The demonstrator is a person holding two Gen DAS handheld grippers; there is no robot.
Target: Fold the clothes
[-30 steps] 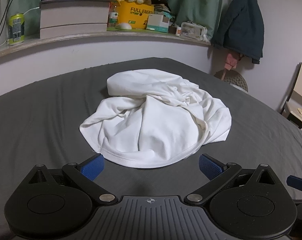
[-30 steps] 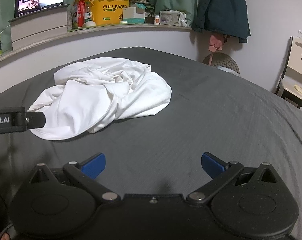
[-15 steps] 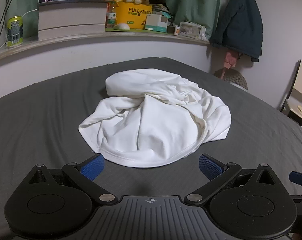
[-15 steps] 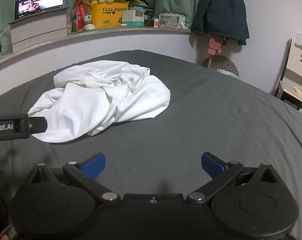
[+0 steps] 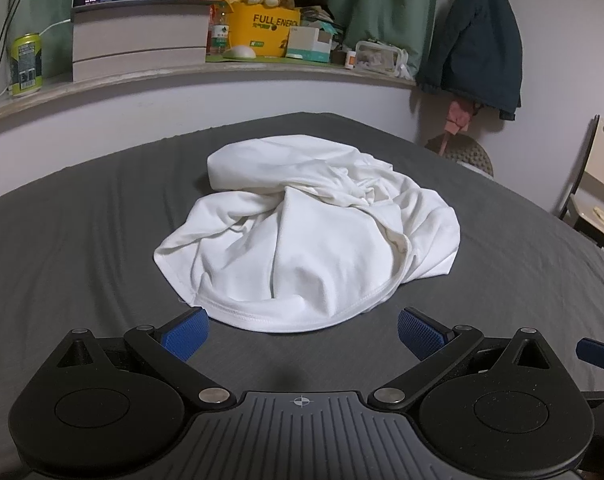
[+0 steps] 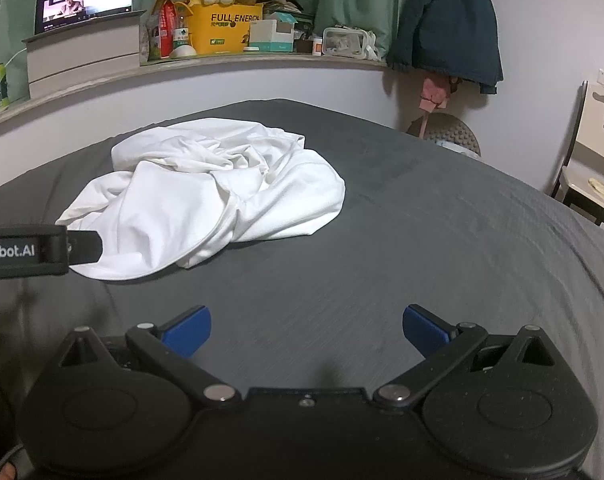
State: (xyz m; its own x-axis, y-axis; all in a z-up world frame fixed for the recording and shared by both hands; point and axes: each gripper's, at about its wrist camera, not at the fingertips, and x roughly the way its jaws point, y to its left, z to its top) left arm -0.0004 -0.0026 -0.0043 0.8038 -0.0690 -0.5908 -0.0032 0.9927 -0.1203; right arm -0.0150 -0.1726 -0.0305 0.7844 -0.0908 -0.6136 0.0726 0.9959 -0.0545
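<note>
Nearest the lens, the left gripper (image 5: 303, 332) hangs low over the dark grey bed sheet (image 5: 82, 248) with its blue-padded fingers (image 5: 184, 334) spread wide and nothing between them. The right gripper (image 6: 306, 330) sits likewise over bare sheet, its blue pads (image 6: 425, 330) well apart and empty.

Just beyond the left gripper's tips, at twelve o'clock in the left wrist view, lies the crumpled white cotton-like garment (image 5: 302, 232), bunched in a loose mound on the sheet. From the right wrist view the same garment (image 6: 206, 196) lies off at about ten o'clock, clear of that gripper, with the left tool's black side bar (image 6: 42, 250) crossing in front of its near edge.

Judging by its soft drape and many shallow folds, the cloth looks light, limp and thin, likely a knit T-shirt. It should lift with almost no effort, but it will sag, stretch and trail, and a pinch could easily catch two layers where one was meant. The stitched hem (image 5: 302, 320) curving along the near edge is the best hold: it is thicker, lies exposed on the sheet, and faces the left fingers squarely. A second hold further round the same hem, toward three o'clock, would suit the right gripper, so the mound can be shaken flat before folding.

Farther back, at twelve o'clock, a cluttered wall shelf (image 5: 182, 74) carries a yellow cardboard box (image 5: 262, 30) and an open laptop (image 6: 84, 0).
</note>
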